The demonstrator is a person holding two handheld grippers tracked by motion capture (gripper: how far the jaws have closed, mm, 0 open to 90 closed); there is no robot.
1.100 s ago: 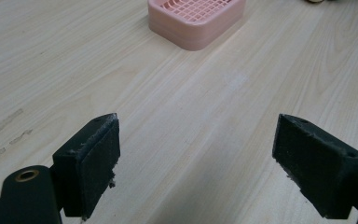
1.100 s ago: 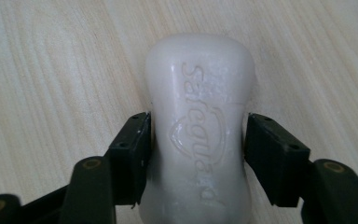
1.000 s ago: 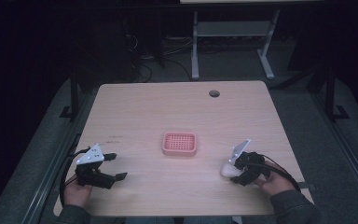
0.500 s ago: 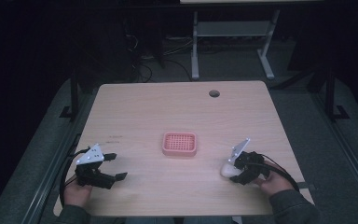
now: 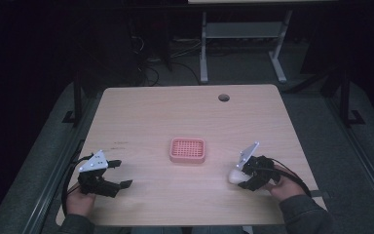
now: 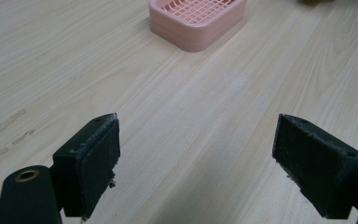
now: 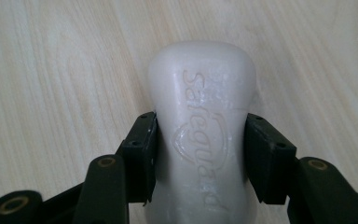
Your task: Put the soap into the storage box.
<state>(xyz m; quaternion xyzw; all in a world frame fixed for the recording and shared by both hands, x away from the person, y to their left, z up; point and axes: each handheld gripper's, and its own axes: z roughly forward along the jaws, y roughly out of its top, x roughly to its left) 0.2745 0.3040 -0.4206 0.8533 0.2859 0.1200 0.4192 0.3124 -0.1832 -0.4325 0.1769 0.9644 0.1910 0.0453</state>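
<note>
Two grippers sit low in the high view, one at each bottom corner of the wooden table. Against the frame a second earlier, the right gripper has just been closing its jaws, and now they pinch the white bar of soap between them; the hand itself has barely shifted, only settling a touch lower and closer to the bar. The left gripper looks the same as before, in the same spot at the lower left.

In the right gripper view the soap lies flat on the wood, lengthwise between the jaws, with both black pads pressed against its narrow waist and its rounded end sticking out past them toward the top of the frame. The right hand comes in from the lower right, its gripper angled toward the left and slightly up the frame, low over the table.

The left hand holds its gripper pointing to the right, jaws spread wide with nothing between them; in the left gripper view bare wood shows in the gap. The pink soap dish sits at the middle of the table, between the two grippers and apart from both, and appears again at the top of the left gripper view.
</note>
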